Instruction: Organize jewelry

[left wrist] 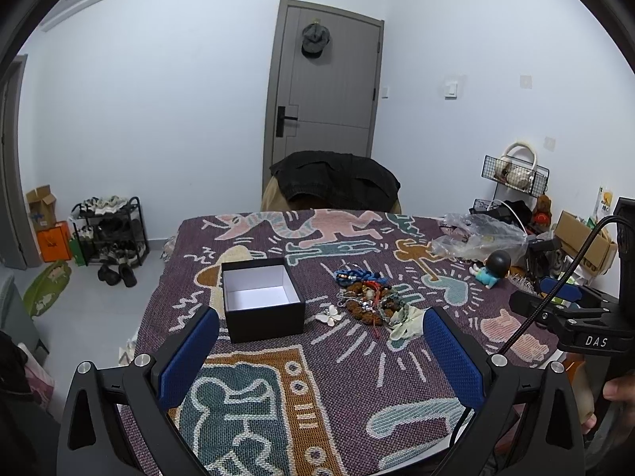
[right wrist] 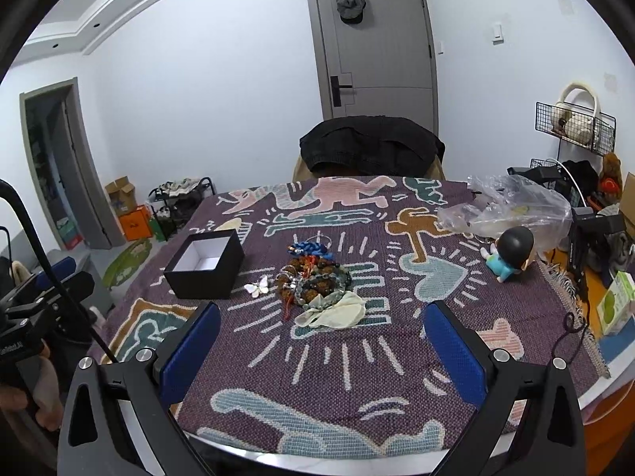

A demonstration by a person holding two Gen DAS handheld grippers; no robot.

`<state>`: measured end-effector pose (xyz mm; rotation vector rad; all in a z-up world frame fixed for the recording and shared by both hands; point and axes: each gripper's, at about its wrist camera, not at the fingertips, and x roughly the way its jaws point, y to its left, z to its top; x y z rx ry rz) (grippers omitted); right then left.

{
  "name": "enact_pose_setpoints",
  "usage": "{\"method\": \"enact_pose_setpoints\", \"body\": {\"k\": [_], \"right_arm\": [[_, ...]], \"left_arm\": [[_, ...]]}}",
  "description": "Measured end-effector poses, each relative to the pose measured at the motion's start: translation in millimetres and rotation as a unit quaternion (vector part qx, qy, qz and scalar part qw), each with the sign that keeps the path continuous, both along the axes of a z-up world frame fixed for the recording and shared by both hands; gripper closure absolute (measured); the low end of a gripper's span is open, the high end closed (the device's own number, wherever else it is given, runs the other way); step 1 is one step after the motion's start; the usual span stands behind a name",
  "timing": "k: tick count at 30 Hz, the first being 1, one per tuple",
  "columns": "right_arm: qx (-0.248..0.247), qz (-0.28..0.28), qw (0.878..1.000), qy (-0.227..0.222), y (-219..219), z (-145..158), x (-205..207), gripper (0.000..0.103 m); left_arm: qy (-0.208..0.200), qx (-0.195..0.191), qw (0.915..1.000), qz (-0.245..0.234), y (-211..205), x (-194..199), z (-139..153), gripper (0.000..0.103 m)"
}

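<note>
On the table (right wrist: 496,341) the open box (right wrist: 204,263) sits to the left, and the heap of jewelry (right wrist: 313,277) lies just to its right. A butterfly piece (right wrist: 257,287) rests between the two, close to the box's near corner. A cloth (right wrist: 337,313) lies at the heap's near edge. Far right stands a doll (right wrist: 510,252), with a plastic bag (right wrist: 512,206) behind it. Beyond the table's far edge, a chair (right wrist: 371,146) backs onto the door (right wrist: 377,43).
</note>
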<state>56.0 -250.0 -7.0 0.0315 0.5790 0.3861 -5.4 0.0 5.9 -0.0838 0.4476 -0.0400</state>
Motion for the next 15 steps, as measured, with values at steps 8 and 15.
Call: {"method": "enact_pose_setpoints", "body": {"k": [8,15], "right_arm": [[-0.001,0.0,1.0,-0.002,-0.2,0.0,0.1,0.0],[-0.001,0.0,1.0,-0.001,-0.8,-0.2,0.5,0.0]], "left_arm": [[-0.001,-0.001,1.0,0.0,1.3,-0.2,-0.2,0.001],[0.0,-0.002,1.0,0.0,2.0,0.7,-1.0,0.001]]}}
